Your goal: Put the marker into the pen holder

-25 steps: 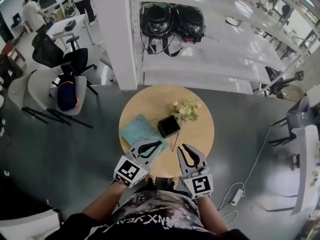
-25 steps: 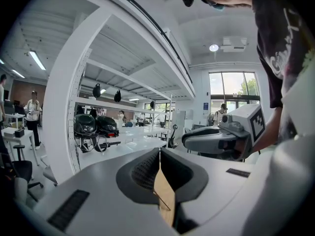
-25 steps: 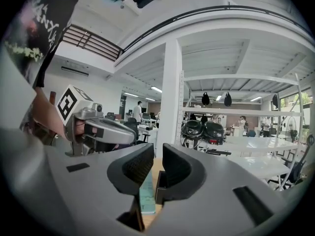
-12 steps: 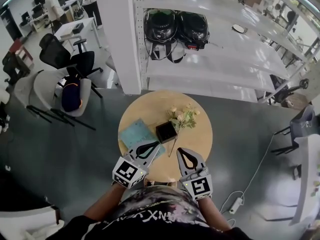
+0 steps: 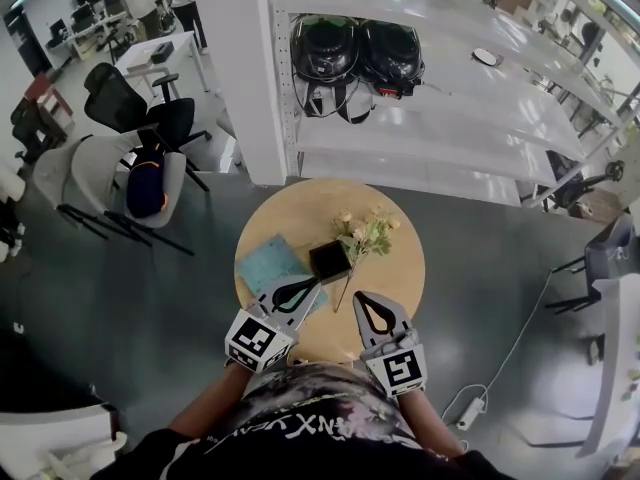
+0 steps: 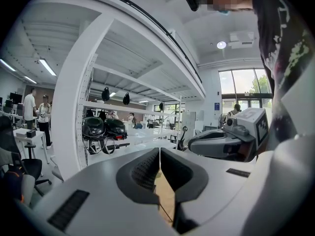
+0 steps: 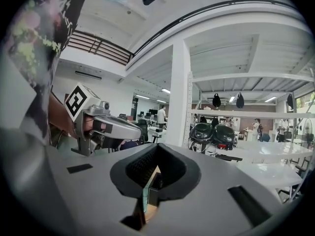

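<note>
Now, claws: the left gripper point(image 5: 316, 287) and the right gripper point(image 5: 361, 297) both have their jaws pressed together with nothing between them. They hover side by side over the near rim of the round table point(image 5: 398, 280).
Pen holder: a black square box point(image 5: 330, 260) stands upright mid-table, between a teal notebook point(image 5: 262, 264) and a bunch of flowers point(image 5: 365, 230).
Marker: I can't pick it out for sure. A thin dark stick point(image 5: 346, 290) lies just in front of the holder, but it could be a flower stem. The holder's inside is too dark to see into.
Stage: empty closed claws fit either a marker still lying out or one already sunk into the box.
Doing it well: the holder looks light, so any move near it should stay clear of its walls and of the flowers.
Writing: only square black-and-white code patterns show on the gripper cubes. The shirt print is warped and unreadable, and no brand shows on the holder or the notebook.
</note>
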